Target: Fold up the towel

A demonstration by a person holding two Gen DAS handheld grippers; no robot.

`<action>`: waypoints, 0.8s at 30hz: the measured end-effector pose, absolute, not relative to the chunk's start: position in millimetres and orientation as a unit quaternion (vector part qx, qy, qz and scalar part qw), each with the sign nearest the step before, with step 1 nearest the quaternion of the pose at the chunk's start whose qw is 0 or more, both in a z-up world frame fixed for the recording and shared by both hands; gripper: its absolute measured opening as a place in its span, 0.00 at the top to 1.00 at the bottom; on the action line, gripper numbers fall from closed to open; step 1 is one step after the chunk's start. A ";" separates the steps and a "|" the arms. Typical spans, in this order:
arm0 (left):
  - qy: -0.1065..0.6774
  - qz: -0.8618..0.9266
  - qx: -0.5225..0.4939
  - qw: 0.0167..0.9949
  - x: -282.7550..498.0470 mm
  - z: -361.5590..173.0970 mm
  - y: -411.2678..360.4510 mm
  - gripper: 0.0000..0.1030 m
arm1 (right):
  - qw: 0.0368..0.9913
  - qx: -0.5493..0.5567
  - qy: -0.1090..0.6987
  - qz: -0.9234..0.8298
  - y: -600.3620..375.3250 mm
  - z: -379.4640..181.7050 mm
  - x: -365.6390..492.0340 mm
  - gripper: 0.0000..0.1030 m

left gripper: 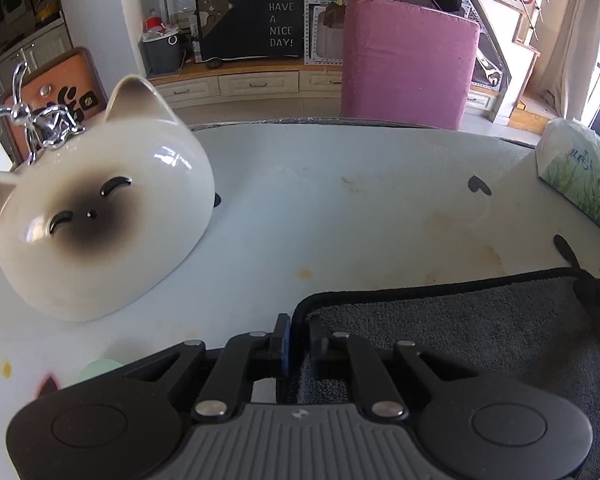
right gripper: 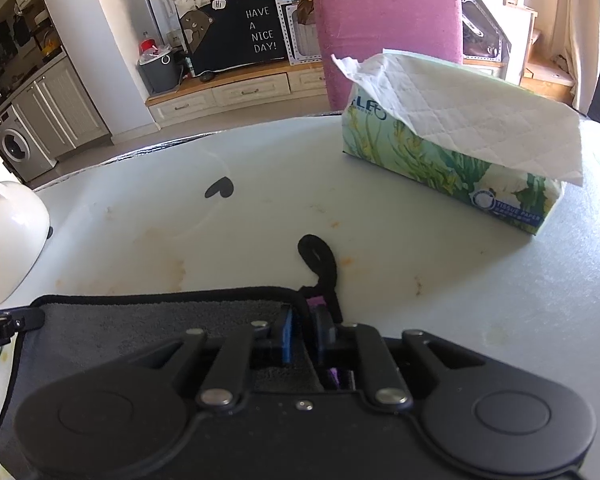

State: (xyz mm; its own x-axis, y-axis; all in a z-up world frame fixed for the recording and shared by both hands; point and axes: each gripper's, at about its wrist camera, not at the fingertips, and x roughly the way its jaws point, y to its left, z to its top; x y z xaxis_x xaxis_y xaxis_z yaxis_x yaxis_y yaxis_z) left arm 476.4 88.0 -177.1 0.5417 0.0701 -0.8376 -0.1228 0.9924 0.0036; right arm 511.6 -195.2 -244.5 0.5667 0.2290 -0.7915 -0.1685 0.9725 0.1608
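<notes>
Left wrist view: the left tongs (left gripper: 299, 342) are seen pinching the far-left corner of one grey towel (left gripper: 480, 328), the black hemmed edge passing between the two blue-padded fingers. In the right wrist view the right tongs (right gripper: 305, 336) are pressed together on the far-right corner of the same towel (right gripper: 160, 320), beside its black hanging loop (right gripper: 318, 258), which lies on the worktop (right gripper: 260, 216) just beyond the corner.

Position of the task item: the towel lies on the near part of the worktop, with its far edge running left to right between the two tongs. Its long axis is judged to run left to right, though the near edge is hidden under both tools and this cannot be confirmed. Each tong holds its own corner, so neither hand is nearer; the cloth body extends from the tongs toward the near side. A fold is therefore judged to require both corners to be carried together toward the near edge, kept level with each other.

Count: one towel, one hanging loop, two tongs. Bystanders: one ceramic cat figure (left gripper: 96, 216) at far left, close beside the left corner; one tissue box (right gripper: 452, 152) at far right, well apart from the cloth; one pink chair (left gripper: 408, 64) beyond the worktop.
</notes>
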 end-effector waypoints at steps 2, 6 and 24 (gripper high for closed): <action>0.477 0.055 -0.027 0.877 476.3 -177.5 87.9 0.86 | 0.885 0.032 0.451 0.112 -194.9 -244.0 511.4 0.86; 0.478 0.061 -0.020 0.876 475.8 -178.3 87.5 0.74 | 0.885 0.031 0.451 0.111 -194.8 -243.9 511.0 0.85; 0.480 0.046 -0.051 0.875 451.6 -153.3 94.7 0.18 | 0.896 0.018 0.433 0.094 -210.0 -224.4 493.8 0.30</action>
State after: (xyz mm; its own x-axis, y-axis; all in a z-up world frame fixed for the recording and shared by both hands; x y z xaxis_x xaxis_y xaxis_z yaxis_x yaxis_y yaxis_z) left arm 451.6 94.7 -153.3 0.5357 0.0320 -0.8438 -0.1295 0.9906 -0.0446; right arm 493.8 -210.0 -224.4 0.6076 0.1852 -0.7723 -0.1534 0.9815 0.1147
